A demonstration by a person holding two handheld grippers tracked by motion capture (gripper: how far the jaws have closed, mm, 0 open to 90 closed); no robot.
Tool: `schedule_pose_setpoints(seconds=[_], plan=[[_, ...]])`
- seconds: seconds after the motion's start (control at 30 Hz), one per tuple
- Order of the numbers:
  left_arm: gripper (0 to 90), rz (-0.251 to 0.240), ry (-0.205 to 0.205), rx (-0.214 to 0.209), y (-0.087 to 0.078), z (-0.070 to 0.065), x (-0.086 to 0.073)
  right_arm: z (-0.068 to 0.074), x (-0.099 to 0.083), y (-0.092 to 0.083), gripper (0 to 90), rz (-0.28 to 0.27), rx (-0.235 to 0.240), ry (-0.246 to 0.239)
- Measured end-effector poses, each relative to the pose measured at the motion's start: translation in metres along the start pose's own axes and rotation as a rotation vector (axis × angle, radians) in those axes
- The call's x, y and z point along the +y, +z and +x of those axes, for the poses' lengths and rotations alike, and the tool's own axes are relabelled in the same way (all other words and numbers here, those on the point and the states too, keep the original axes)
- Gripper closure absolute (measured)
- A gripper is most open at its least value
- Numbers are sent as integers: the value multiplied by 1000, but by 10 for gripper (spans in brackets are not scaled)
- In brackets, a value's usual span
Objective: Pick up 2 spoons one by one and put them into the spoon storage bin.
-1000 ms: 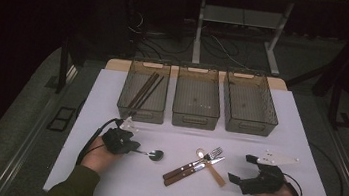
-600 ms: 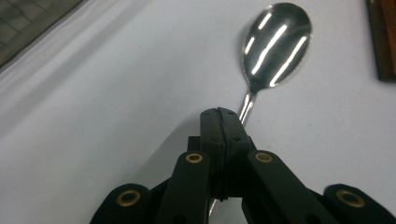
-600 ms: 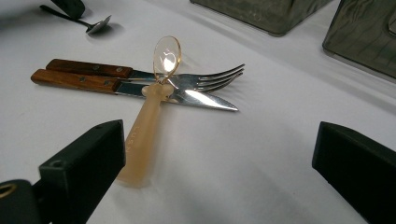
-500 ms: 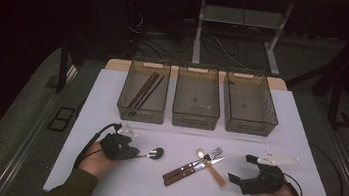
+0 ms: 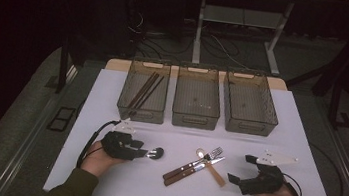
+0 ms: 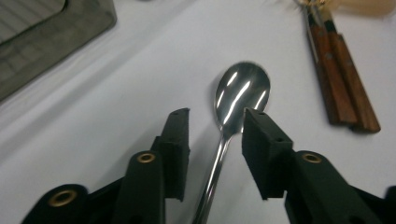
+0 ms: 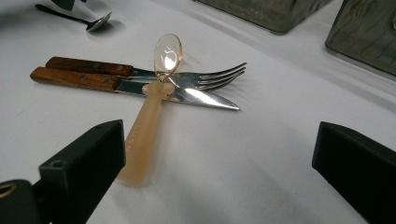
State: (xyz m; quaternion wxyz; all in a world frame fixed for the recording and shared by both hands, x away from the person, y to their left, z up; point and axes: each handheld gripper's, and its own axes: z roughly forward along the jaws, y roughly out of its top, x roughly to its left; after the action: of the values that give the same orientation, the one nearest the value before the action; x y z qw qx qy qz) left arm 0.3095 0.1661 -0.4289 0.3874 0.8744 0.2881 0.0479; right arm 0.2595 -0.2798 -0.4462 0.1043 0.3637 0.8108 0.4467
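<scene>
Metal spoon [image 6: 240, 93] lies on the white desk [image 5: 111, 100], its handle between the left gripper's [image 6: 215, 128] jaws, which have just been opening.

Fork [image 7: 205, 77], knife [image 7: 196, 97] and plastic spoon [image 7: 154, 100] lie nearby, ahead of the right gripper [image 7: 219, 154], jaws spread wide; bins [image 5: 197, 98] stand well apart.

Three bins [image 5: 195, 113] at rear, chopsticks [image 5: 145, 91] in left; fork [image 7: 187, 77], knife [image 7: 140, 88], plastic spoon [image 7: 154, 93] mid-table.

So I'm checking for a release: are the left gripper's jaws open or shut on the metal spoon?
Open. The left gripper jaws have just been opening; the metal spoon handle lies between them with gaps either side.
</scene>
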Motion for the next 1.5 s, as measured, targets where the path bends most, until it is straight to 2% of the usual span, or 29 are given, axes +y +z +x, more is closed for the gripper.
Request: schedule_pose_setpoints(seconds=[0.03,0.07,0.17,0.27,0.33,0.37,0.47,0.57,0.93,0.97,1.33,1.43,1.47,1.5], plan=[[564,-17,-14,-5,1,-2,1,0,0,0,23,1,0,-1],[546,-34,-6,-9,1,-1,2,0,0,0,23,2,2,-1],[511,-74,-27,-31,5,-4,5,0,0,1,23,4,1,-2],[495,-76,-26,-42,13,-3,7,0,0,1,23,7,1,-2],[491,-59,-19,-43,17,-2,9,0,0,1,23,8,1,-2],[489,-62,-31,-44,20,-3,9,0,0,1,23,8,0,-2],[486,-48,-10,-41,23,-1,9,0,0,1,23,8,0,-3],[486,-38,-22,-34,26,-3,9,-1,0,1,23,8,0,-1],[502,25,48,-6,34,-8,12,0,0,2,23,9,-2,-1],[504,34,44,-6,35,-8,12,0,0,2,23,8,-1,-1],[533,54,55,-10,37,-10,12,0,0,1,23,8,-1,-3],[540,62,69,-8,37,-11,12,0,0,1,23,8,-1,-3],[542,68,89,-7,37,-10,13,0,0,1,23,8,-1,-3],[542,59,76,-5,38,-12,13,0,0,1,23,8,-1,-3]])
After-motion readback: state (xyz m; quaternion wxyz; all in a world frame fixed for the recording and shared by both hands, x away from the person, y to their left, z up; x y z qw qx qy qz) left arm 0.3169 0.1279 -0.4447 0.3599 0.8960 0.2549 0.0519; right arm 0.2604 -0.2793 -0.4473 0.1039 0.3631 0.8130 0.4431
